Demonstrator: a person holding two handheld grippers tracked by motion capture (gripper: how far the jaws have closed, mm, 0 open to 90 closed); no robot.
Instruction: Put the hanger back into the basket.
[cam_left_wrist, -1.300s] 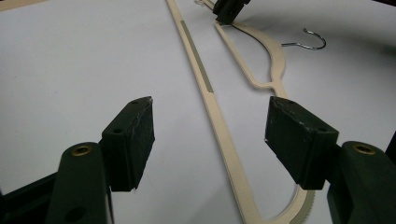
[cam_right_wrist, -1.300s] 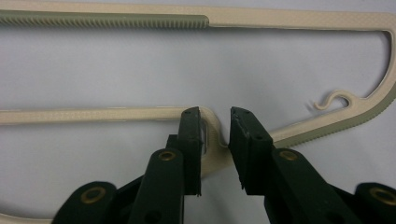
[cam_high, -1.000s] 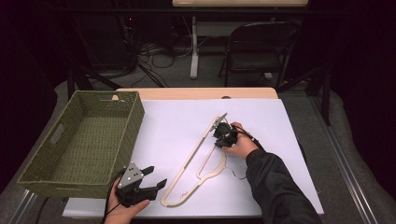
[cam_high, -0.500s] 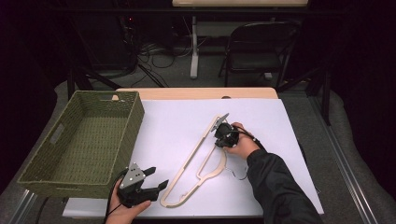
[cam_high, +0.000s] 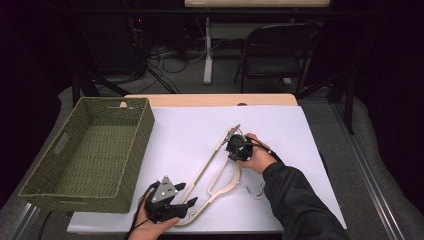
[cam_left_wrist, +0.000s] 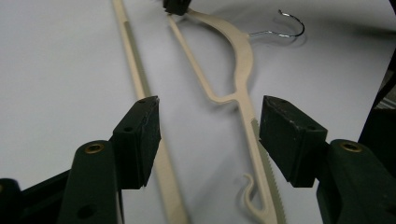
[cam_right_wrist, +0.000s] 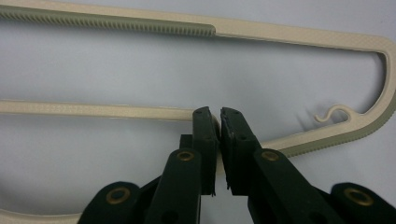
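A cream plastic hanger (cam_high: 220, 172) with a metal hook (cam_high: 252, 192) lies flat on the white table (cam_high: 190, 130). My right gripper (cam_high: 235, 145) is at its far end, shut on one thin arm of the hanger (cam_right_wrist: 299, 37), which is pinched between the pads (cam_right_wrist: 218, 114). My left gripper (cam_high: 187, 195) sits at the hanger's near end, by the table's front edge. Its jaws have just been closing a little and stand open (cam_left_wrist: 210, 135). The hanger's notched end (cam_left_wrist: 243, 60) lies between them, and the pads are not pressing on it.
A green woven basket (cam_high: 142, 135) stands empty on the table's left side. Behind the table are a dark folding chair (cam_high: 280, 50) and cables on the floor. The person's dark sleeve (cam_high: 295, 200) comes in from the bottom right.
My left gripper has slid to the right, onto the hanger's near end, and its jaws have narrowed slightly. The right gripper has stayed in place on the hanger.
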